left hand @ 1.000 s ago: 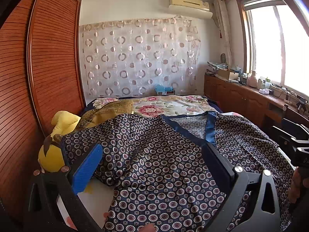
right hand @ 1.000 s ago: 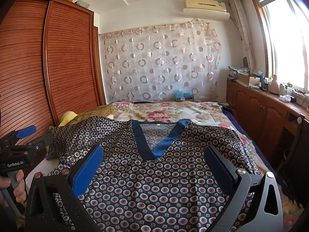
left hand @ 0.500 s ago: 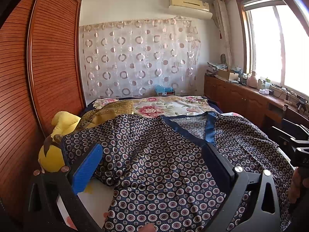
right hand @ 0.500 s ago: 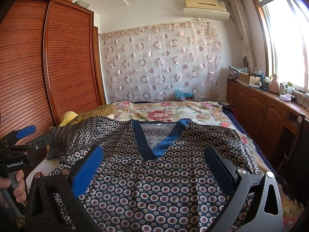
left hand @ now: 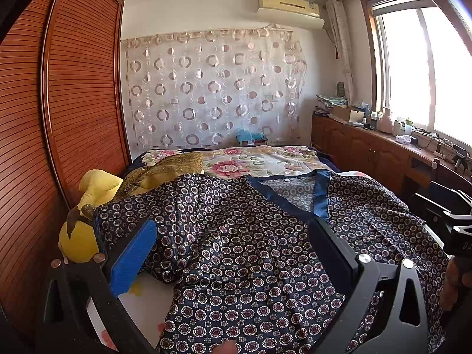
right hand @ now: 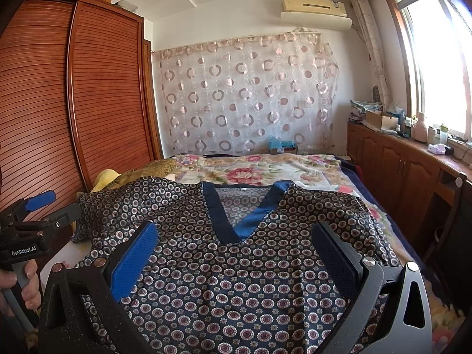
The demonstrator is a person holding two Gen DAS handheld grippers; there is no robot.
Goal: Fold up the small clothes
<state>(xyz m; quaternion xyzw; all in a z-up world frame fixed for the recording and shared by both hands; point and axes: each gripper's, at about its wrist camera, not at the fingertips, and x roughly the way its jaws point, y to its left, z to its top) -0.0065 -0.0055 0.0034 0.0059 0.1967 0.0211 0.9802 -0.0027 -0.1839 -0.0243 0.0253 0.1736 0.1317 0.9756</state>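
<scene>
Honestly, change: I see none between the earlier frames and this one, so folding has not begun.
Garment: the patterned top lies spread on the bed, front up.
Direction: its blue V-neck points away from me toward the curtain; long axis runs along the bed.
Left gripper: jaws apart, holding nothing, above the left sleeve side.
Right gripper: jaws apart, empty, over the chest.

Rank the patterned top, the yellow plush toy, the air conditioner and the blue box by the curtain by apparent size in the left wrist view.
1. patterned top
2. yellow plush toy, nearer the camera
3. air conditioner
4. blue box
</scene>
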